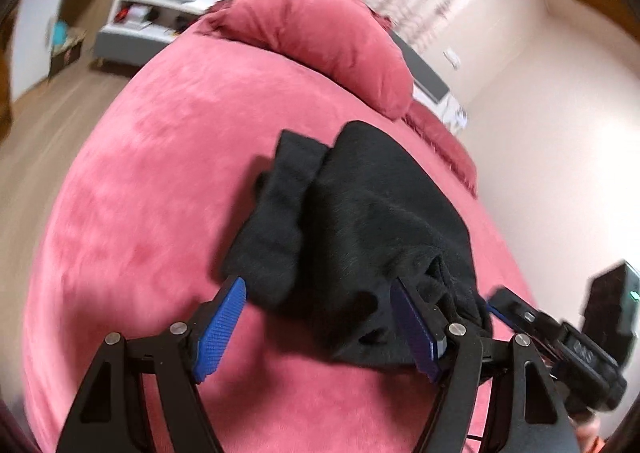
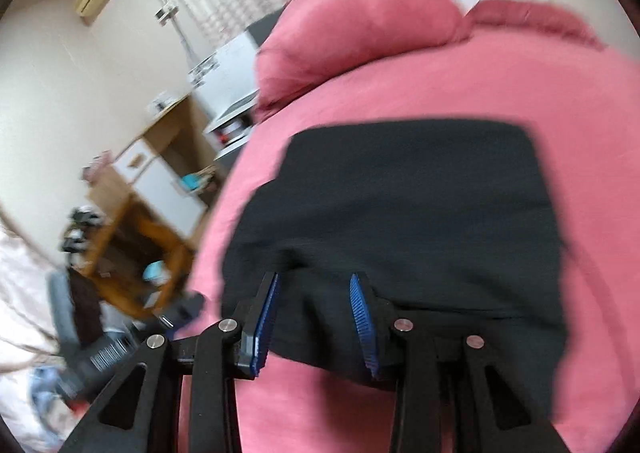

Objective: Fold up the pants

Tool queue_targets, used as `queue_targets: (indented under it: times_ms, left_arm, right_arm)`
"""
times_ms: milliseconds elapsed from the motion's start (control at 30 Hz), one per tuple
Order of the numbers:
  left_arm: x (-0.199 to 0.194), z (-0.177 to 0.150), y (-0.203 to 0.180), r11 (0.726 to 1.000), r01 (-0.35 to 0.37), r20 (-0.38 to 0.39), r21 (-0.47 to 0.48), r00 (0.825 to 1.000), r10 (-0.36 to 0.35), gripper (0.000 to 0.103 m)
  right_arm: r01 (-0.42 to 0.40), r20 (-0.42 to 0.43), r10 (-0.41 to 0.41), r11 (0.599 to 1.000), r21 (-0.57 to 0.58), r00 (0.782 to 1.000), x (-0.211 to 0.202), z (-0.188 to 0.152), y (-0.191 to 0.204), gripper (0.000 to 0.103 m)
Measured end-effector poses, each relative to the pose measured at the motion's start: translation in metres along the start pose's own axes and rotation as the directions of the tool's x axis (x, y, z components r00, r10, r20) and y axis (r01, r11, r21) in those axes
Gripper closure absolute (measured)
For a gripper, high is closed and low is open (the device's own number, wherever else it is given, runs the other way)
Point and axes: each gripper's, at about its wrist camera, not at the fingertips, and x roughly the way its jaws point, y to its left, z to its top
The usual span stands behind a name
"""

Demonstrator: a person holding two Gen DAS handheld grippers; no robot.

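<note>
Black pants (image 1: 360, 221) lie folded in a bundle on a pink bed cover (image 1: 160, 173). In the left wrist view my left gripper (image 1: 320, 289) is open, its blue pads either side of the near edge of the pants, not closed on them. The right gripper shows at the right edge of that view (image 1: 560, 333). In the right wrist view the pants (image 2: 412, 205) are a flat black rectangle on the bed cover (image 2: 480, 85). My right gripper (image 2: 314, 285) is open over their near edge, holding nothing. Both views are blurred.
Two pink pillows (image 1: 320, 29) (image 2: 360, 29) lie at the head of the bed. A white bedside unit (image 1: 132, 21) stands beyond on the wooden floor. A wooden desk and shelves (image 2: 152, 189) stand to the left of the bed.
</note>
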Motion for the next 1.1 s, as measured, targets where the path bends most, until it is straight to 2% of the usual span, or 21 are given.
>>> queue_targets:
  times_ms: [100,133,233,333,400,433,467,500,533,567,600,633,667,733,833,900,967,1000,1033,1100]
  left_arm:
    - [0.023,0.017,-0.014,0.999,-0.018,-0.084,0.035,0.996,0.020,0.028]
    - [0.029,0.021,-0.016,1.000,-0.015,-0.104,0.025,0.994,0.018,0.028]
    - [0.050,0.035,-0.021,1.000,0.022,-0.181,-0.015,0.983,-0.024,0.029]
    - [0.070,0.044,-0.021,0.999,0.013,-0.263,-0.045,0.964,-0.024,0.043]
    - [0.080,0.046,-0.022,0.999,0.007,-0.314,-0.049,0.949,-0.022,0.048]
    - [0.082,0.046,-0.022,0.999,-0.005,-0.324,-0.050,0.946,-0.012,0.057]
    - [0.084,0.047,-0.021,0.999,-0.023,-0.331,-0.043,0.944,0.007,0.073]
    - [0.084,0.048,-0.020,0.999,-0.031,-0.336,-0.036,0.942,0.017,0.077]
    - [0.084,0.049,-0.016,0.999,-0.012,-0.337,-0.041,0.942,-0.003,0.081]
    - [0.080,0.051,-0.013,0.998,0.014,-0.332,-0.056,0.943,-0.032,0.082]
    - [0.074,0.054,-0.012,0.997,0.042,-0.324,-0.064,0.944,-0.060,0.083]
    - [0.069,0.057,-0.012,0.996,0.068,-0.312,-0.059,0.946,-0.083,0.084]
    - [0.062,0.060,-0.015,0.994,0.095,-0.296,-0.044,0.949,-0.104,0.085]
    - [0.046,0.069,-0.018,0.990,0.135,-0.261,-0.030,0.955,-0.138,0.086]
    - [0.028,0.075,-0.007,0.979,0.198,-0.219,-0.038,0.955,-0.202,0.086]
    - [0.036,0.071,0.009,0.986,0.166,-0.238,-0.020,0.957,-0.166,0.085]
    - [0.057,0.058,0.026,0.997,0.083,-0.298,0.009,0.952,-0.076,0.081]
    - [0.063,0.051,0.030,0.997,0.064,-0.304,0.040,0.951,-0.048,0.077]
    - [0.060,0.047,0.030,0.995,0.078,-0.270,0.061,0.961,-0.059,0.076]
    - [0.048,0.044,0.027,0.993,0.091,-0.216,0.074,0.974,-0.073,0.069]
  right_arm:
    - [0.128,0.062,-0.128,0.992,0.014,0.990,-0.025,-0.004,-0.024,0.066]
    - [0.177,0.058,-0.178,0.984,0.023,0.982,-0.029,-0.008,-0.037,0.066]
    - [0.247,0.004,-0.248,0.967,0.059,0.969,-0.027,-0.019,-0.058,0.066]
    - [0.284,-0.053,-0.280,0.955,0.084,0.959,-0.024,-0.032,-0.078,0.062]
    - [0.256,-0.078,-0.249,0.961,0.104,0.965,-0.017,-0.036,-0.086,0.061]
    - [0.241,-0.091,-0.232,0.964,0.111,0.968,-0.013,-0.036,-0.088,0.056]
    - [0.236,-0.101,-0.225,0.965,0.113,0.969,-0.007,-0.036,-0.091,0.050]
    - [0.234,-0.104,-0.222,0.965,0.115,0.969,-0.002,-0.035,-0.093,0.049]
    - [0.228,-0.104,-0.216,0.966,0.119,0.971,0.001,-0.034,-0.092,0.047]
    - [0.212,-0.097,-0.201,0.970,0.122,0.975,0.004,-0.032,-0.092,0.058]
    - [0.200,-0.089,-0.191,0.973,0.112,0.978,0.004,-0.029,-0.091,0.065]
    - [0.218,-0.079,-0.213,0.973,0.073,0.974,0.003,-0.024,-0.088,0.079]
    - [0.227,-0.058,-0.225,0.973,0.032,0.973,0.001,-0.020,-0.078,0.085]
    - [0.219,-0.013,-0.219,0.976,-0.002,0.976,-0.010,-0.013,-0.072,0.087]
    - [0.207,0.068,-0.202,0.976,-0.067,0.977,-0.027,-0.013,-0.056,0.087]
    - [0.204,0.066,-0.197,0.970,-0.133,0.978,-0.024,-0.019,-0.048,0.087]
    - [0.193,-0.005,-0.197,0.966,-0.175,0.980,-0.003,-0.032,-0.046,0.076]
    - [0.192,-0.038,-0.202,0.965,-0.180,0.979,0.006,-0.037,-0.048,0.073]
    - [0.209,-0.056,-0.223,0.960,-0.186,0.973,0.013,-0.043,-0.049,0.070]
    - [0.196,-0.037,-0.202,0.972,-0.129,0.979,0.004,-0.045,-0.053,0.069]
